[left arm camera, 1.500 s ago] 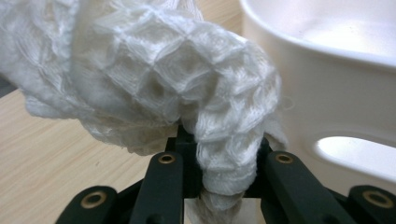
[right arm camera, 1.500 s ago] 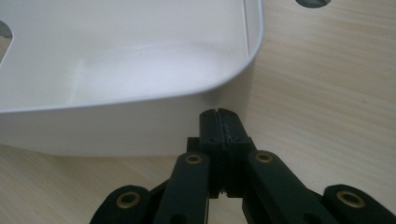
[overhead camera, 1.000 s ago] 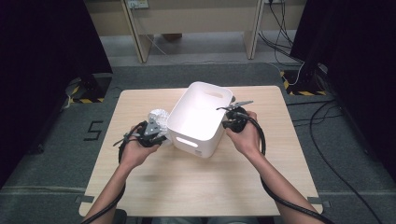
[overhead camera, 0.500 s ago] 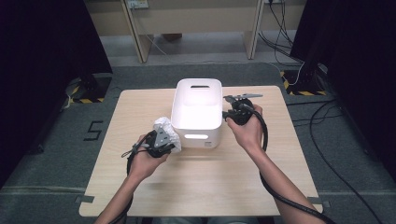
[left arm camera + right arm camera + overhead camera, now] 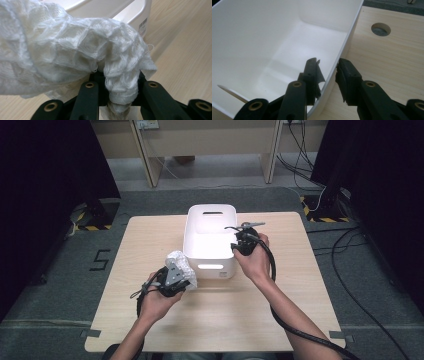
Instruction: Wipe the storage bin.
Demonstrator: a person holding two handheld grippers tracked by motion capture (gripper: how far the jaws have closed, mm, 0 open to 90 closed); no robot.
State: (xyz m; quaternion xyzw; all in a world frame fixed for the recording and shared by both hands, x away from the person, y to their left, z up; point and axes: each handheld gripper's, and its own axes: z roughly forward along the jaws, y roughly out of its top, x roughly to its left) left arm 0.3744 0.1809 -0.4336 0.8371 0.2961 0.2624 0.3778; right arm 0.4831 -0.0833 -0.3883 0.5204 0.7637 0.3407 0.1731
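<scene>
Between the left gripper's (image 5: pixel 176 276) closed jaws sits a bunched white cloth (image 5: pixel 75 50), just beside the white bin (image 5: pixel 210 227) on the table (image 5: pixel 150 235). Right gripper (image 5: pixel 327 75) straddles the bin's right wall; its jaws have just been closing, a slight gap showing.

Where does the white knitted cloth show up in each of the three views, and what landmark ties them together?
High view: the white knitted cloth sits left of centre, bunched at the left hand-held gripper, beside the white bin.
Left gripper view: the cloth covers the upper left and centre, a fold pinched between the jaws.
Right gripper view: the cloth is not in it.
Shared landmark: the white bin, whose side wall runs between the right hand-held gripper jaws.
</scene>
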